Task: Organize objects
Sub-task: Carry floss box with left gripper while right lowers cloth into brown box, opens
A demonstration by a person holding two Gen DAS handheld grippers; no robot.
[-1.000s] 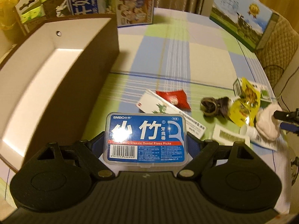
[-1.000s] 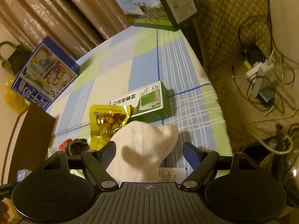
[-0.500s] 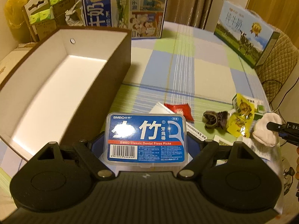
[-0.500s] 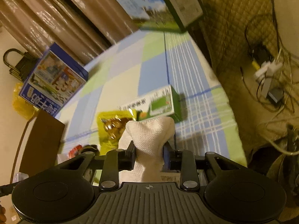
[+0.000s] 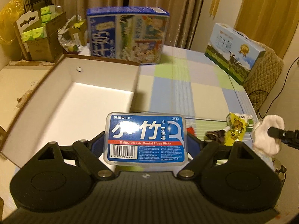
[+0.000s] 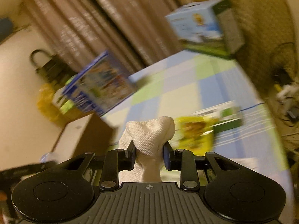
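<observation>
The left gripper (image 5: 145, 141) has its two fingers closed against the short ends of a clear floss pick box (image 5: 145, 139) with a blue label, which sits flat between them, label up and barcode toward the camera. Ahead of the fingers and to their left lies an open white box (image 5: 78, 100) with brown outer walls, its inside bare; the floss pick box hangs just at its near right corner, above the checked tablecloth (image 5: 201, 93). Beyond the white box stands a blue printed carton (image 5: 127, 37), and far to the right of the fingers a pale blue carton (image 5: 235, 52) rests at the table's edge. To the right of the left fingers, on the cloth, are a dark tangled item (image 5: 216, 136), a yellow snack packet (image 5: 234, 128) and a green and white small box (image 5: 249, 122) partly behind it.

The right gripper (image 6: 149, 154) has narrowed its fingers onto a white sock (image 6: 149, 140), pinching it at the waist so the bunched end bulges out past the fingertips. In the left wrist view the same sock (image 5: 267, 136) appears raised at the far right with a black finger (image 5: 274, 131) across it. The right wrist view is smeared by motion, so the things beyond the sock are hard to read, though the yellow packet and green box seem to lie just right of the fingers.
</observation>
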